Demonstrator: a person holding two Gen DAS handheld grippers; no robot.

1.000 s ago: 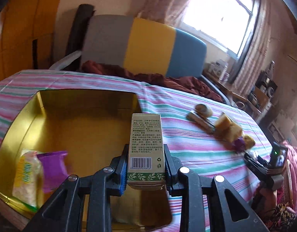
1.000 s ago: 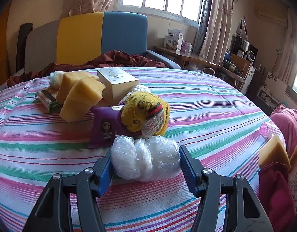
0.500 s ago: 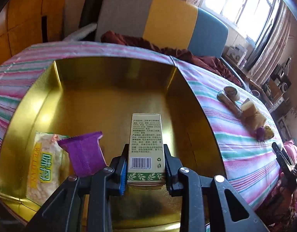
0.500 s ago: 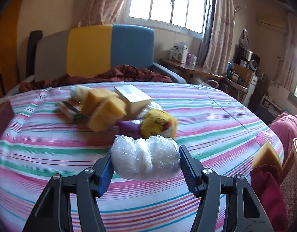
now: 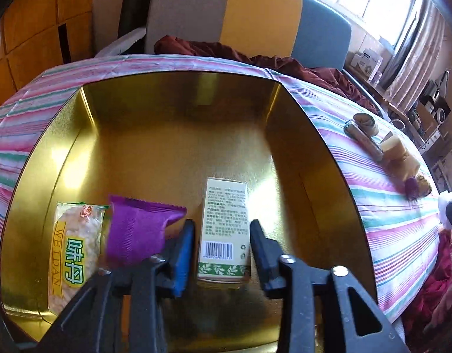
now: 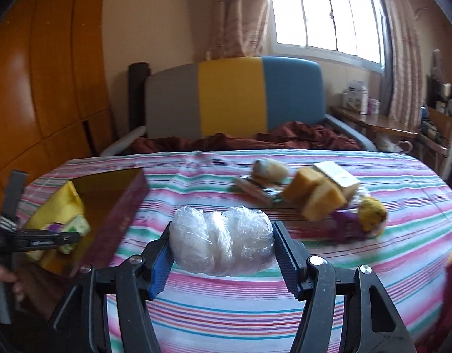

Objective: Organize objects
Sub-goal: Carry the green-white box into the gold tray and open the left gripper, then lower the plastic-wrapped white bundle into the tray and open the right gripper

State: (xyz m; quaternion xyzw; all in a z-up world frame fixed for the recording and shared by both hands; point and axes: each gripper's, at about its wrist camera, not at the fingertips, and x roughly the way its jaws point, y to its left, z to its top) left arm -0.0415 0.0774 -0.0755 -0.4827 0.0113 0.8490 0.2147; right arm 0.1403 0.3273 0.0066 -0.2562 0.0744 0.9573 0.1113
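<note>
Jaws of the left gripper [image 5: 221, 248] are opening, clear of the green-and-white carton [image 5: 224, 232] standing in the gold tin box [image 5: 178, 135]. Right gripper [image 6: 221, 248] clamps a clear plastic-wrapped white bundle [image 6: 221, 244] above the striped counter [image 6: 255, 300].

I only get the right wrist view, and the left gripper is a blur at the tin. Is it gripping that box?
Observer: No. The left gripper has its jaws opening, and the box stands between them with a gap on each side.
Operator: What else is in the tin?
Observer: A purple packet and a snack bag, both left of the box.
Operator: Any room for my bundle?
Observer: Likely; the tin's far half is bare floor.
</note>
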